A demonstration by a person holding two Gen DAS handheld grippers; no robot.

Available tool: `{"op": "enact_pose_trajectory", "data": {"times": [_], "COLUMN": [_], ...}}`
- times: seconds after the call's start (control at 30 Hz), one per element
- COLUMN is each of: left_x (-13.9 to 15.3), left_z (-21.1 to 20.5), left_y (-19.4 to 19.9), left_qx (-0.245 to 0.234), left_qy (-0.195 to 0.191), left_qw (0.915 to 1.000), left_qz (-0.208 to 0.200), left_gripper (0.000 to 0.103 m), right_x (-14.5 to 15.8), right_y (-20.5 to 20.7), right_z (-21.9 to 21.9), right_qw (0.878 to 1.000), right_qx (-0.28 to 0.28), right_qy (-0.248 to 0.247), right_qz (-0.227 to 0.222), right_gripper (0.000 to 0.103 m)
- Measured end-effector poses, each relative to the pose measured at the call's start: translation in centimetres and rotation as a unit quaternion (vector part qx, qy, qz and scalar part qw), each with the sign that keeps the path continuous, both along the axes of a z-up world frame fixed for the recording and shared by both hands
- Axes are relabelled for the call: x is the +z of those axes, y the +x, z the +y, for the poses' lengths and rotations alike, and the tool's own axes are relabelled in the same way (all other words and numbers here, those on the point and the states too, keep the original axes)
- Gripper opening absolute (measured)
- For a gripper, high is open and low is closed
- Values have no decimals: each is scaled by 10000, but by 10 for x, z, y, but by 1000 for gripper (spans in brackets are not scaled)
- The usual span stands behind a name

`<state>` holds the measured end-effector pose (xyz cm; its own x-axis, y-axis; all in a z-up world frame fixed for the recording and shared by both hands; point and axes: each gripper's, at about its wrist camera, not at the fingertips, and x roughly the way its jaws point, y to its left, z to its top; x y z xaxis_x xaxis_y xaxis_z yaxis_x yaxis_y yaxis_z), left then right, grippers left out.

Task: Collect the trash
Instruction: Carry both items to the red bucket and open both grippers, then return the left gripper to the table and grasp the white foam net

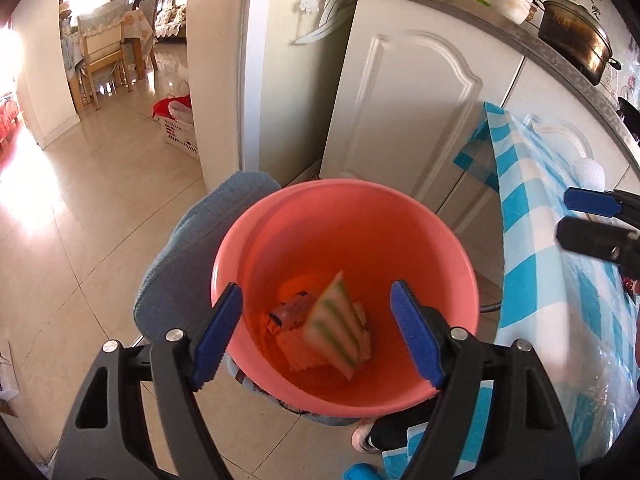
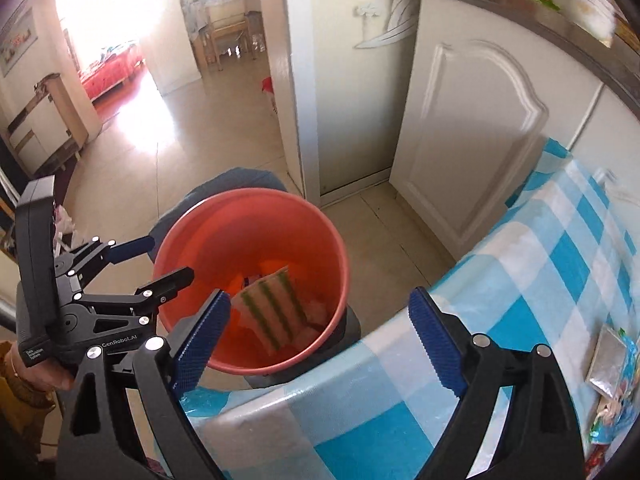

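A salmon-pink bucket (image 1: 440, 280) stands on a blue-cushioned stool beside the table; it also shows in the right wrist view (image 2: 200, 248). Inside lie a green-striped wrapper (image 1: 336, 324) (image 2: 272, 304), a small printed packet (image 1: 288, 314) and crumpled pale paper. My left gripper (image 1: 316, 336) is open and empty, right above the bucket mouth. My right gripper (image 2: 320, 340) is open and empty, over the table edge next to the bucket. Each gripper shows in the other's view: the right one (image 1: 592, 220), the left one (image 2: 160, 260).
A blue-and-white checked tablecloth (image 2: 540, 280) covers the table at right. Snack wrappers (image 2: 612, 392) lie on it near the right edge. White kitchen cabinets (image 1: 408, 112) stand behind, with pots (image 1: 576, 40) on the counter. A tiled floor leads through a doorway at left.
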<state>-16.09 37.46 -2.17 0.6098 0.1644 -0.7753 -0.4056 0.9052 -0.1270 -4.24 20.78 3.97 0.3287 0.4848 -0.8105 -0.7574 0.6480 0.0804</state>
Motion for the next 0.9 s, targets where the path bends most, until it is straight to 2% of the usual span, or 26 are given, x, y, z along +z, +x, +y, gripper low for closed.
{"op": "enact_pose_trajectory", "data": {"times": [0.17, 0.4, 0.53, 0.63, 0.9], "left_x": [20, 53, 72, 85, 112], "left_z": [-17, -60, -93, -120, -192], "left_y": [-6, -1, 2, 9, 51], "left_qx": [-203, -672, -955, -1203, -1813], "left_qy": [50, -96, -138, -77, -152], "left_qw": [9995, 9969, 9944, 9918, 9824], "left_qz": [-221, -401, -441, -418, -430], "left_gripper": [78, 79, 83, 83, 84], "right_x": [18, 27, 29, 30, 29], "right_y": [-7, -28, -32, -32, -13], "right_z": [-58, -139, -187, -222, -337], "right_qw": [9941, 9730, 9537, 9411, 8962], "right_qx": [-615, -1322, -1829, -2201, -3280], "right_qy": [875, 1892, 2387, 2564, 2973], "right_qz": [175, 75, 80, -100, -290], "right_gripper": [91, 91, 91, 91, 91]}}
